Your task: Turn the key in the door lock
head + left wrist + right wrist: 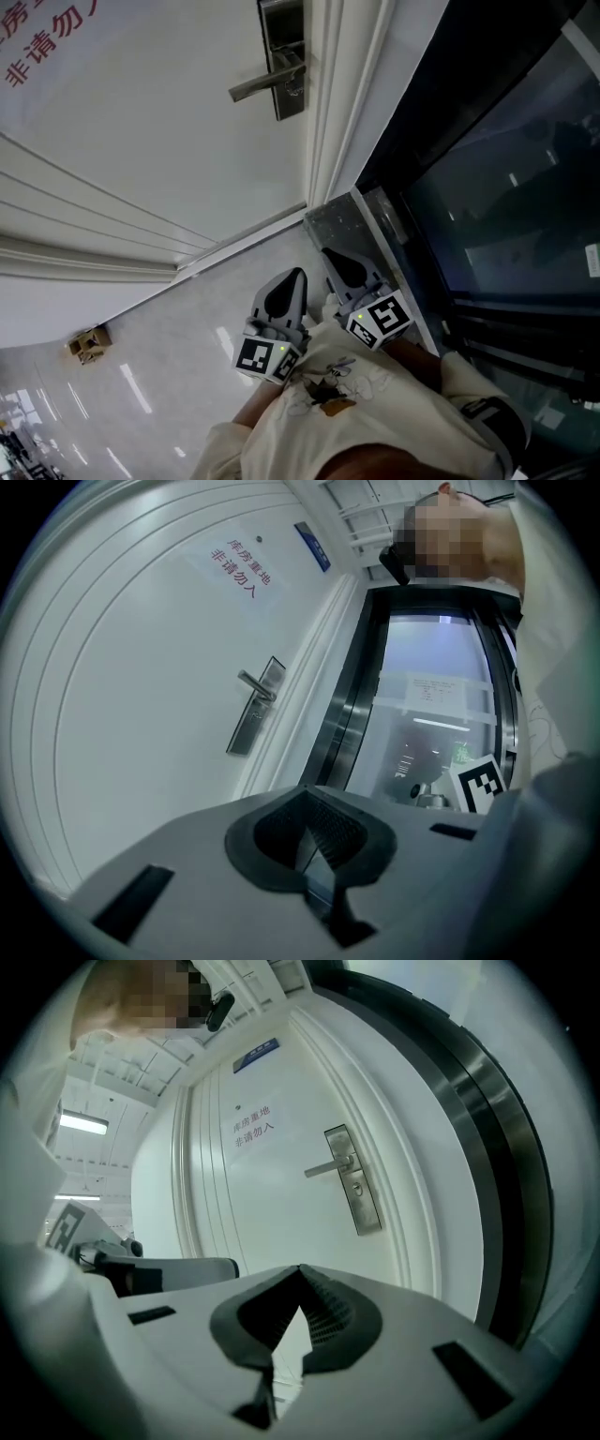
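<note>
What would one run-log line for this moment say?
left claw: shut, empty | right claw: shut, empty | both near body, apart from door handle | key: not seen

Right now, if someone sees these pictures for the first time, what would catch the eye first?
A big white door dominates, with a metal lever handle on its lock plate near the edge and red writing above. A dark glass panel runs beside it. Close to the person's body, the left gripper and right gripper sit side by side, both shut and empty, apart from the handle.
</note>
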`<action>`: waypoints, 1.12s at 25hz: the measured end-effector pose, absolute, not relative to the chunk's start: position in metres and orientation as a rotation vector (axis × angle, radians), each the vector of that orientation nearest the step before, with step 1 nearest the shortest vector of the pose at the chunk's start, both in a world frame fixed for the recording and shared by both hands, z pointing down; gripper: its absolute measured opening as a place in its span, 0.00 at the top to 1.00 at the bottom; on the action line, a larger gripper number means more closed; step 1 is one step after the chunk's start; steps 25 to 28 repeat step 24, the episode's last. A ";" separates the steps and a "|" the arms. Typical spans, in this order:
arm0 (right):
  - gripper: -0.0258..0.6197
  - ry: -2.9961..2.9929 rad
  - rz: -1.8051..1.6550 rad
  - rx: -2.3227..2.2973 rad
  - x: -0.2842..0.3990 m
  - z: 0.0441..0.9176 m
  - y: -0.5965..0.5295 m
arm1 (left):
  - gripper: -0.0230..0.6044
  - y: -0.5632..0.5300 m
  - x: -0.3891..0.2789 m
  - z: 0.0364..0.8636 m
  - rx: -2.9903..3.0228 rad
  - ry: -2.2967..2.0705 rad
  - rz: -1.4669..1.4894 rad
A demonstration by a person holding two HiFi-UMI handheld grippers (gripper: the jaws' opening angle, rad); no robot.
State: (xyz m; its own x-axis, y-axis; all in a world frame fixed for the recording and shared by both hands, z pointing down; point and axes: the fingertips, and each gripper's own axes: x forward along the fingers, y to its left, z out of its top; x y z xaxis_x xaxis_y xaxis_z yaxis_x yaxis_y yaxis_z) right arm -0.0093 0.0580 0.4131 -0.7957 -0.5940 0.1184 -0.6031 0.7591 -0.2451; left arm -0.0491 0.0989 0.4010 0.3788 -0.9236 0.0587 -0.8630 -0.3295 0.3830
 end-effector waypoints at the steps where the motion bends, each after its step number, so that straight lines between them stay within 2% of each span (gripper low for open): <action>1: 0.95 -2.920 0.424 0.986 -0.009 0.413 0.060 | 0.96 0.097 -0.046 0.399 2.297 -1.560 -0.242; 14: 0.95 -2.930 0.423 0.980 0.020 0.418 0.065 | 0.96 0.095 0.004 0.396 2.356 -1.529 -0.188; 28: 0.95 -2.947 0.367 0.965 0.020 0.411 0.060 | 0.96 0.103 -0.002 0.399 2.321 -1.587 -0.179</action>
